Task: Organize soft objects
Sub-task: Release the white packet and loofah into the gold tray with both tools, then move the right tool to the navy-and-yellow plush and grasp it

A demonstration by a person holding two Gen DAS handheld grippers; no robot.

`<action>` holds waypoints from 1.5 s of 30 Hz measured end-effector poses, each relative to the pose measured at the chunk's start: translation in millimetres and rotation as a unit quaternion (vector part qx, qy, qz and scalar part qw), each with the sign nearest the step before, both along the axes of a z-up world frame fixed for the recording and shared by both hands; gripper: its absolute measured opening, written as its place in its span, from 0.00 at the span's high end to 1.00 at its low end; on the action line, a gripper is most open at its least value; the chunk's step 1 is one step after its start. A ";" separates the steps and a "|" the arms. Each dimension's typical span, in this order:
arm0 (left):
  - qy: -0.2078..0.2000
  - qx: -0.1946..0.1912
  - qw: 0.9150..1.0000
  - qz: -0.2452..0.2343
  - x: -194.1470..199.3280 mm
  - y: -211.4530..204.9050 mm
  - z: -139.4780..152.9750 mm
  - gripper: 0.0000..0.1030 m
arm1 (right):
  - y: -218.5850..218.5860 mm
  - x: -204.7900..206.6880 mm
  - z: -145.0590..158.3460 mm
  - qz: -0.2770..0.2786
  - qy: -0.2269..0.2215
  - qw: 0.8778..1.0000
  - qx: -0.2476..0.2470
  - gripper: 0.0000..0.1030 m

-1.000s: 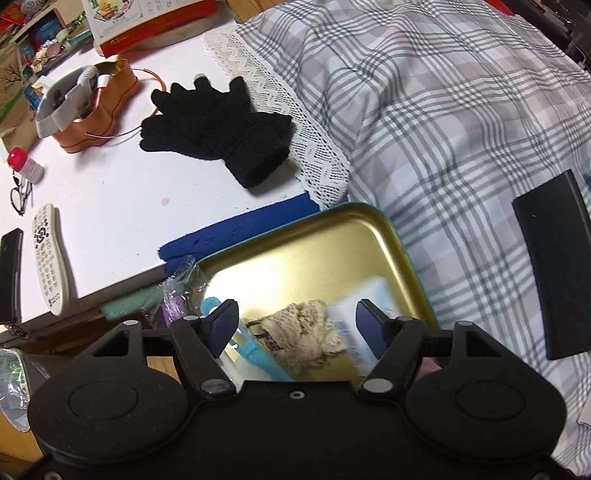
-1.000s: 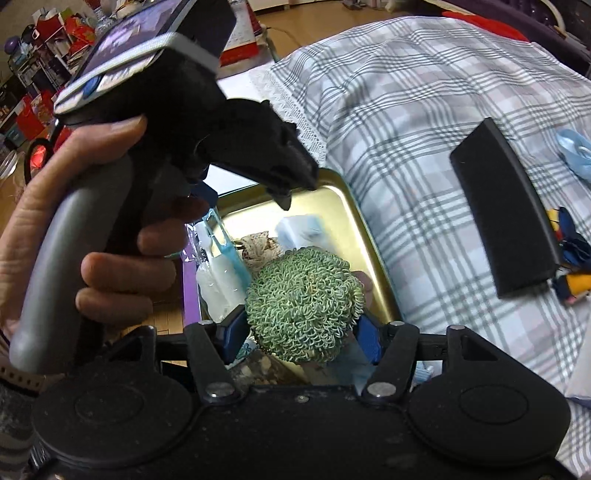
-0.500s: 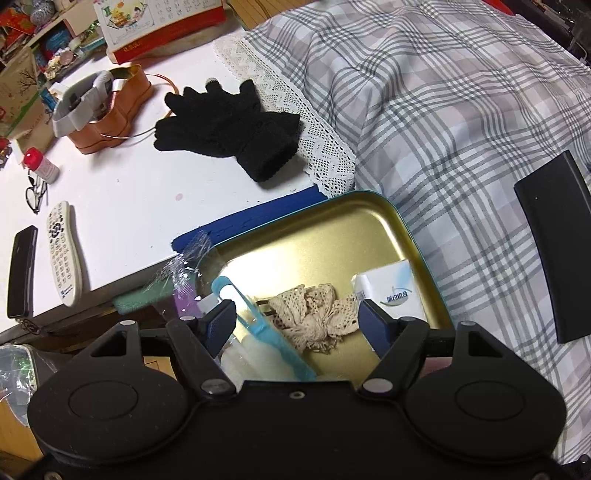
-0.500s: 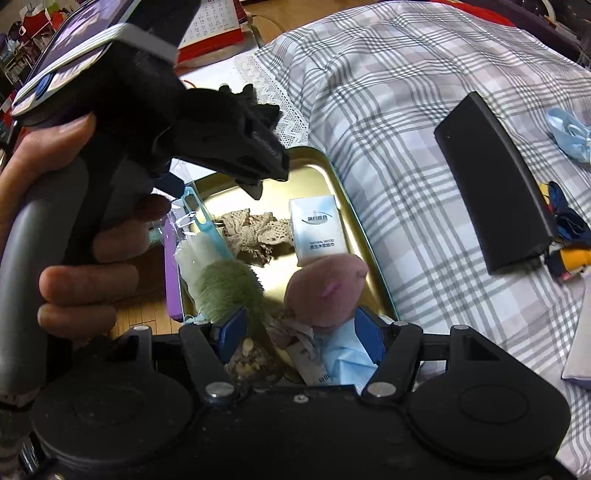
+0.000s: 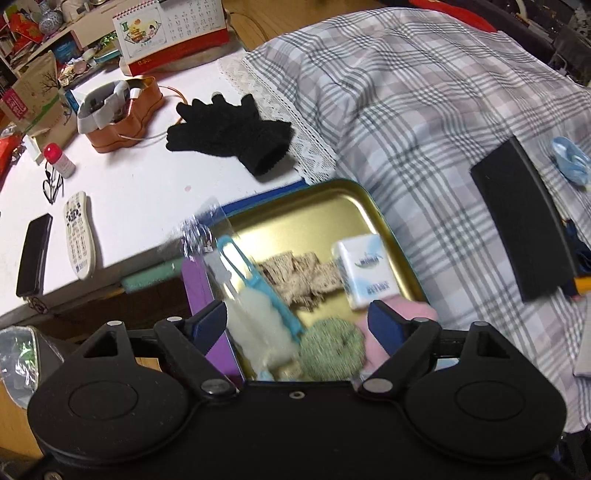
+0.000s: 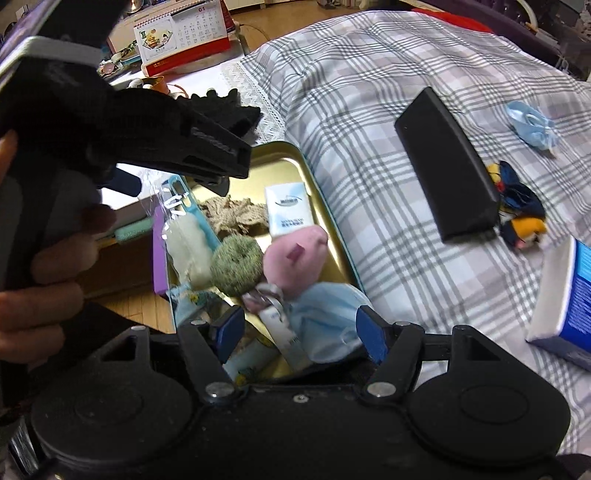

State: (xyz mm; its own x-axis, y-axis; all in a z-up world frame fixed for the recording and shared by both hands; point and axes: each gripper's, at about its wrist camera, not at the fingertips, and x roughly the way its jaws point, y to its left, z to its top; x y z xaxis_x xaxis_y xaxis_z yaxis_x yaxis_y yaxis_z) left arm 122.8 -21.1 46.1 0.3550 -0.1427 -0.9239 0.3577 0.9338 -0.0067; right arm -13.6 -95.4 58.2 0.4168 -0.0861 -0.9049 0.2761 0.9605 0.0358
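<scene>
A gold tray point(image 5: 314, 206) point(image 6: 280, 166) lies on the plaid bedspread. In it are a green knitted round point(image 5: 332, 349) point(image 6: 236, 264), a pink soft toy point(image 6: 295, 253), a beige lace piece point(image 5: 299, 273), a white tissue pack point(image 5: 365, 271) and a blue mask point(image 6: 325, 317). My left gripper point(image 5: 297, 326) is open and empty above the tray's near end. My right gripper point(image 6: 301, 334) is open and empty over the mask. A black glove point(image 5: 232, 129) lies on the white table. A small blue cloth point(image 6: 532, 123) and a dark blue-yellow toy point(image 6: 521, 206) lie on the bed.
A black case point(image 6: 447, 162) lies on the bedspread right of the tray. A blue-white box point(image 6: 569, 295) sits at the far right. The white table point(image 5: 140, 184) holds a remote point(image 5: 79, 234), a phone point(image 5: 33, 254), an orange tin point(image 5: 122, 110) and a calendar point(image 5: 170, 29).
My right gripper has opened and let go of the green knitted round, which now lies in the tray. Both grippers have pulled back from the tray.
</scene>
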 end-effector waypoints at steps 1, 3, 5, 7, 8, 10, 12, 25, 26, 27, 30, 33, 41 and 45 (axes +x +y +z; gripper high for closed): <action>0.001 -0.003 1.000 -0.002 -4.6 0.4 0.6 0.22 | -0.2 -4.8 0.9 -0.001 -0.001 1.000 -0.003 0.35; 0.002 -0.003 1.000 -0.005 -14.0 0.5 1.4 0.21 | -2.0 -13.7 1.8 -0.006 -0.003 1.000 -0.007 0.35; 0.002 -0.004 1.000 -0.009 -23.7 0.7 2.1 0.21 | -4.9 -22.5 2.2 -0.011 -0.004 1.000 -0.007 0.35; 0.005 -0.009 1.000 -0.015 -32.6 0.1 2.6 0.20 | -7.9 -30.6 3.0 -0.017 -0.006 1.000 -0.007 0.35; 0.007 -0.011 1.000 -0.017 -36.8 -0.3 2.7 0.20 | -9.2 -34.4 3.2 -0.019 -0.006 1.000 -0.009 0.35; 0.009 -0.012 1.000 -0.025 -45.9 -1.8 2.9 0.19 | -11.7 -42.8 3.5 -0.023 -0.008 1.000 -0.012 0.34; 0.009 -0.011 0.999 -0.030 -53.6 -3.8 3.0 0.19 | -14.5 -50.1 3.8 -0.028 -0.009 0.999 -0.015 0.34; 0.007 -0.012 0.998 -0.066 -87.1 -24.5 11.5 0.19 | -56.3 -90.2 17.4 -0.080 -0.031 0.996 -0.040 0.34; 0.007 -0.012 0.998 -0.069 -88.9 -27.3 12.3 0.19 | -62.5 -92.5 20.5 -0.088 -0.035 0.995 -0.044 0.33; 0.006 -0.011 0.997 -0.072 -90.7 -30.7 13.0 0.19 | -68.5 -94.5 24.1 -0.096 -0.040 0.993 -0.049 0.33; 0.007 -0.009 0.996 -0.085 -95.7 -41.4 14.4 0.19 | -90.5 -99.7 35.4 -0.123 -0.057 0.989 -0.065 0.32; 0.008 -0.012 0.995 -0.097 -100.0 -51.3 15.7 0.19 | -113.4 -100.5 46.3 -0.148 -0.070 0.983 -0.086 0.32; 0.022 -0.011 0.993 -0.112 -107.2 -69.3 12.4 0.19 | -177.7 -74.9 58.8 -0.192 -0.082 0.973 -0.100 0.32; 0.026 -0.010 0.993 -0.111 -104.0 -74.8 12.5 0.19 | -196.7 -51.8 55.6 -0.199 -0.074 0.973 -0.091 0.32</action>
